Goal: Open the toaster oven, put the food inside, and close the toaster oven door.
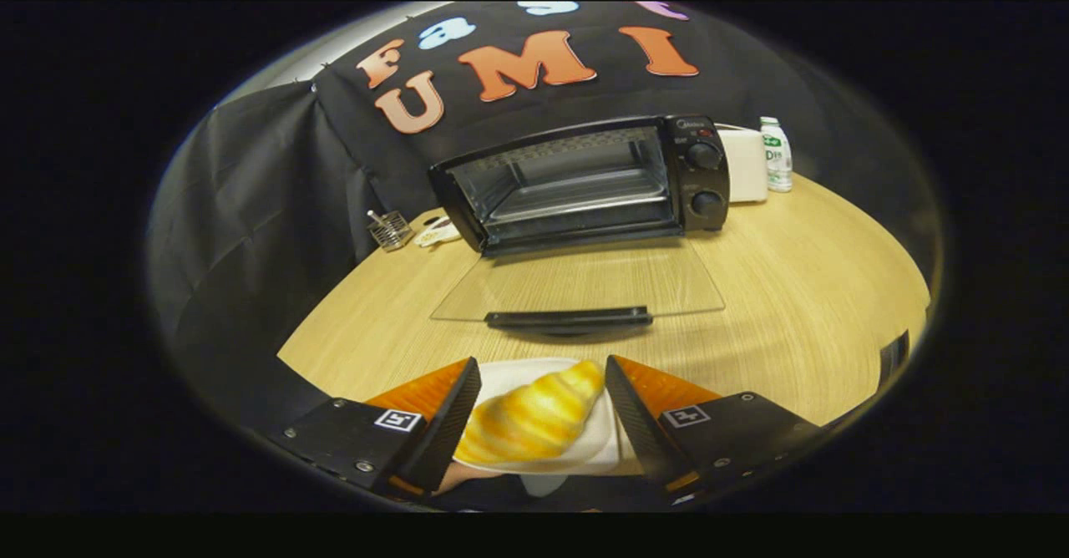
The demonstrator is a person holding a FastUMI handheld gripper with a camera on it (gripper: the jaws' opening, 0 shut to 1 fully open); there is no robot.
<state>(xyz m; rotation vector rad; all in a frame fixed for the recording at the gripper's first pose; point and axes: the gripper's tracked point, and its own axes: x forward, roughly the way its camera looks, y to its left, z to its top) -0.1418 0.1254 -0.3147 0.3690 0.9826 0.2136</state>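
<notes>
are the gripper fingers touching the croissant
Cannot tell. In the gripper view the croissant on its white plate lies between the gripper fingers, edges hidden.

A staged recording booth, not a real kitchen: black cloth (276, 174) hangs as walls around a round wooden surface (793, 291) carrying a toaster oven (585, 182), a small bottle (777, 154) and a wire rack (389, 229).
</notes>
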